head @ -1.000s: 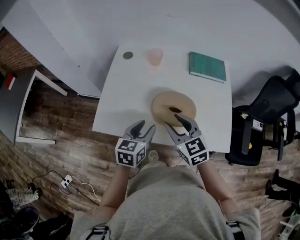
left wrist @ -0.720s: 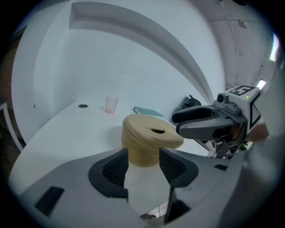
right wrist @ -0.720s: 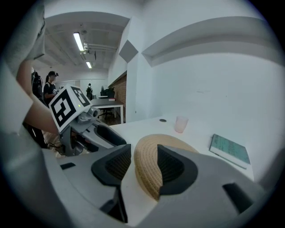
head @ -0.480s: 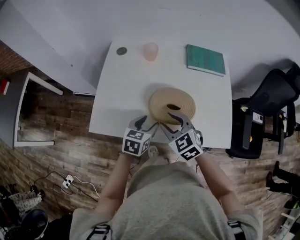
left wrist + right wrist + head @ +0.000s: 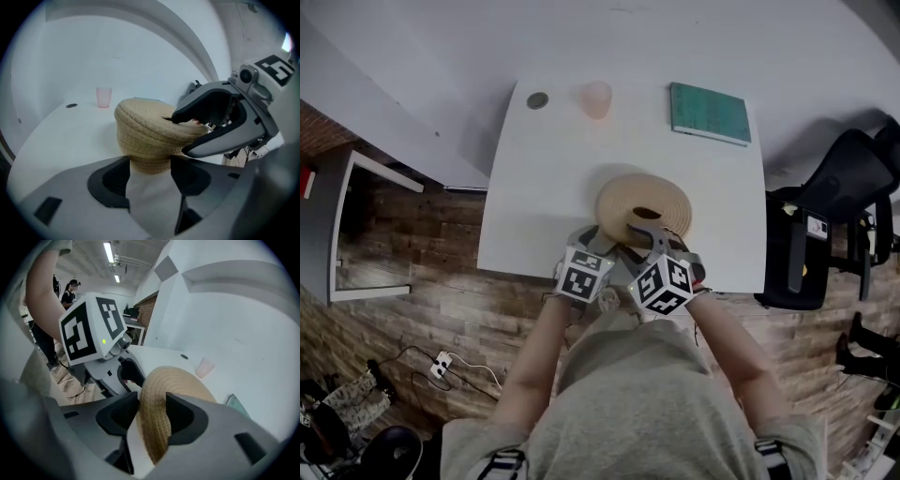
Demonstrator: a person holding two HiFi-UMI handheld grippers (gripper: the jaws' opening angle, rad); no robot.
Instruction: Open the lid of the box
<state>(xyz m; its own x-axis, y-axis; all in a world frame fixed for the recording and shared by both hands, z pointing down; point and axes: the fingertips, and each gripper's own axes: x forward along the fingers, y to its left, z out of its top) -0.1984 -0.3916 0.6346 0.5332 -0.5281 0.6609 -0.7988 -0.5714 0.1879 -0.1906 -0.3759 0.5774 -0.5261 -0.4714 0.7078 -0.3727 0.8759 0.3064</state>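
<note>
A round woven box [image 5: 643, 201] with its lid on stands near the front edge of the white table [image 5: 534, 187]. My right gripper [image 5: 643, 236] is shut on the lid's near rim [image 5: 174, 380]; in the left gripper view its upper finger [image 5: 187, 108] lies on the lid and its lower finger sits under the rim. My left gripper [image 5: 598, 240] is at the box's near left side. Its jaws are opening, and the box's lower body [image 5: 145, 140] sits just past and between the fingertips without being pressed.
At the table's far side lie a pink cup [image 5: 596, 98], a small dark disc [image 5: 537, 100] and a green book [image 5: 709, 113]. A black chair [image 5: 853, 187] stands right of the table. Wooden floor lies below the table's front edge.
Both grippers moved forward from the table's front edge onto the box. The right one closed on the lid's rim; the left one came up against the box's near left side.
</note>
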